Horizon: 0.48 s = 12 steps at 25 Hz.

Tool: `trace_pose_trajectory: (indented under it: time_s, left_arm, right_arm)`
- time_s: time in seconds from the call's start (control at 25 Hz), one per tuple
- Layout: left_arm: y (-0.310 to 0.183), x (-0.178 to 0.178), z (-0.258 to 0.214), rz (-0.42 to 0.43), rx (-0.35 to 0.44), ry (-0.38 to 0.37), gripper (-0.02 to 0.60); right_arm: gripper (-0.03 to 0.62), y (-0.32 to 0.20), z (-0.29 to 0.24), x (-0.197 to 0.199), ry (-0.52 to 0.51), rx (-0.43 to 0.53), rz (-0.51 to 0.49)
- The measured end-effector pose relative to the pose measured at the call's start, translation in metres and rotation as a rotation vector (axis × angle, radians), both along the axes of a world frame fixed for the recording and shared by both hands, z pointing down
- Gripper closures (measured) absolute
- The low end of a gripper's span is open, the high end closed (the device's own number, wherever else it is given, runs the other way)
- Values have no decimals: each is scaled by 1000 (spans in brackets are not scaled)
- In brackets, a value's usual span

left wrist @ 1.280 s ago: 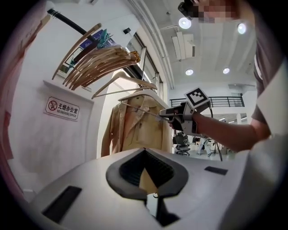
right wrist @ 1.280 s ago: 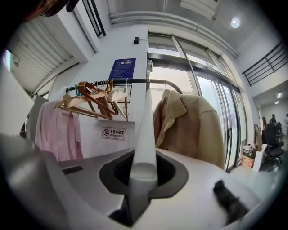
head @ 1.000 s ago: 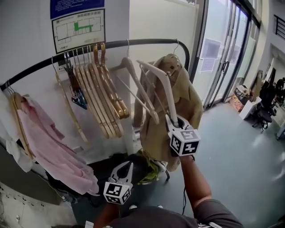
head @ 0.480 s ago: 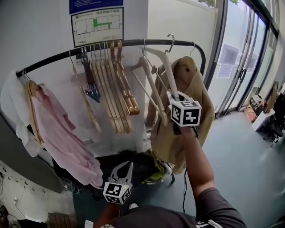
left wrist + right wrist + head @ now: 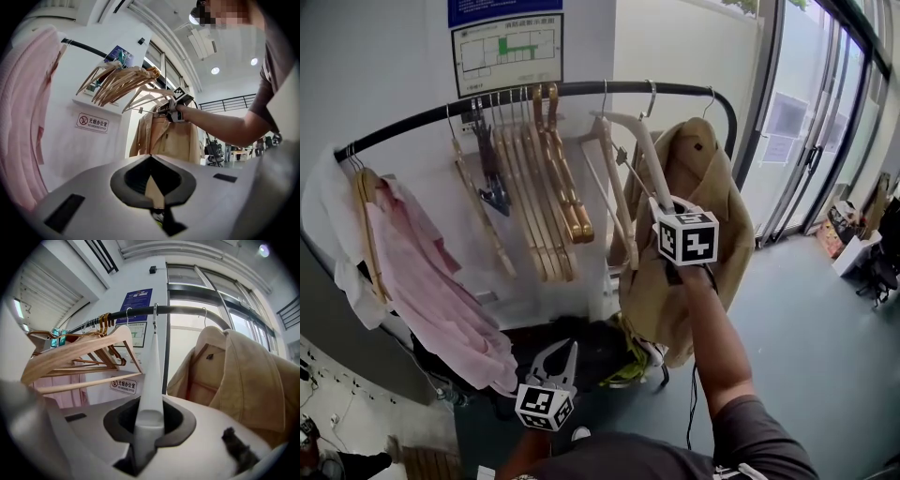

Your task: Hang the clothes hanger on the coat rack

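A white plastic hanger (image 5: pixel 645 159) is clamped by one arm in my right gripper (image 5: pixel 668 208), which is shut on it and raised to the black rail (image 5: pixel 422 117) of the coat rack. The hanger's metal hook (image 5: pixel 649 92) crosses the rail between the wooden hangers (image 5: pixel 539 187) and the beige coat (image 5: pixel 698 234); whether it rests on the rail I cannot tell. In the right gripper view the white hanger (image 5: pixel 152 376) runs from my right gripper (image 5: pixel 149 416) up to the rail (image 5: pixel 187 310). My left gripper (image 5: pixel 561 354) hangs low, shut and empty, its tips touching in its own view (image 5: pixel 151 158).
A pink shirt (image 5: pixel 422 281) hangs at the rail's left end. Dark items lie on the floor under the rack (image 5: pixel 581 352). A white wall with a poster (image 5: pixel 506 47) stands behind, glass doors (image 5: pixel 806 141) to the right.
My right gripper has risen and moved to the rail with the white hanger. Its hook has come down from just above the rail to rail level. The left gripper stayed low.
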<state>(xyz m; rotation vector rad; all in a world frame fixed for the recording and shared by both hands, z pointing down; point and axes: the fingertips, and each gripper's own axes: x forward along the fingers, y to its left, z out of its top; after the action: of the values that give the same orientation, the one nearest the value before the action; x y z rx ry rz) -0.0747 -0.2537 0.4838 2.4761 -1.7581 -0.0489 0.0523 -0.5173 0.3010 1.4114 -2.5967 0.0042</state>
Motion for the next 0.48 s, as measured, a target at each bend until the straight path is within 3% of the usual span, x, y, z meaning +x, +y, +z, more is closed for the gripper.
trace_pose_trajectory:
  time_s: [0.36,0.48]
  left_arm:
    - [-2,9,-1,31,1,-8,577]
    - [-1,9,-1,30,3,-8,577]
  right_arm:
    - [533,5,-3,1,1,54,-9]
    - [455,11,-2,3,-23,87,-11]
